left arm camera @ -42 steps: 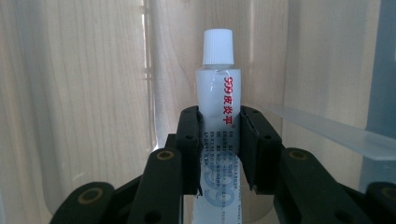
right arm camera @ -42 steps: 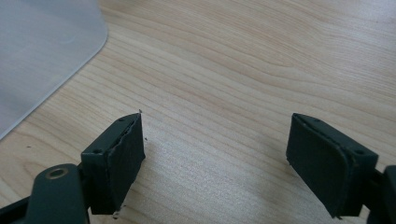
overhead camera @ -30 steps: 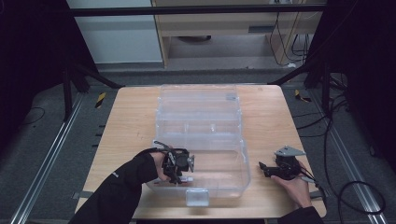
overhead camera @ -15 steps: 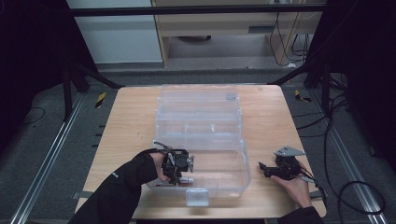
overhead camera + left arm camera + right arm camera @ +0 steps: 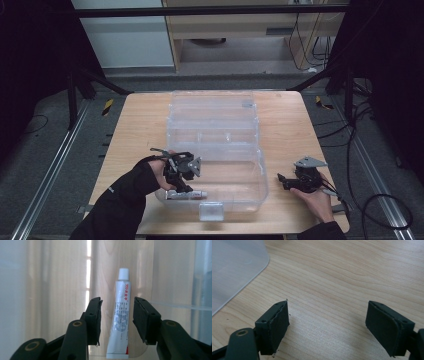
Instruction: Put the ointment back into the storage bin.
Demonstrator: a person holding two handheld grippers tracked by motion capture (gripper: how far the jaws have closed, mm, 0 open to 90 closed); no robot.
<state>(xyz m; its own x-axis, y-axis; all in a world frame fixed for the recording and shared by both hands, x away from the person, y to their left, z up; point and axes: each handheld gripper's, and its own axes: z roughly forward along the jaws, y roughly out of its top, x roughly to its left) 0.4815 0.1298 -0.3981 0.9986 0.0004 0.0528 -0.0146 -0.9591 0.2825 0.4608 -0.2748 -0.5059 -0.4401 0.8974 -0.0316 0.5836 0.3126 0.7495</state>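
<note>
**Two hand-held grippers at a clear storage box, seen from above**

A light wooden table carries a clear plastic storage box with its hinged lid lying open toward the far edge. The black left gripper points down into the box's near left corner, just above a small white tube lying on the box floor. The black right gripper rests on the table, right of the box and apart from it.

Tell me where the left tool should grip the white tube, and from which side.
Grip the white tube mid-body, from above. It lies flat in the clear box, and the left tool already straddles it, one jaw on each long side, apart from both. The body narrows at the cap.
</note>
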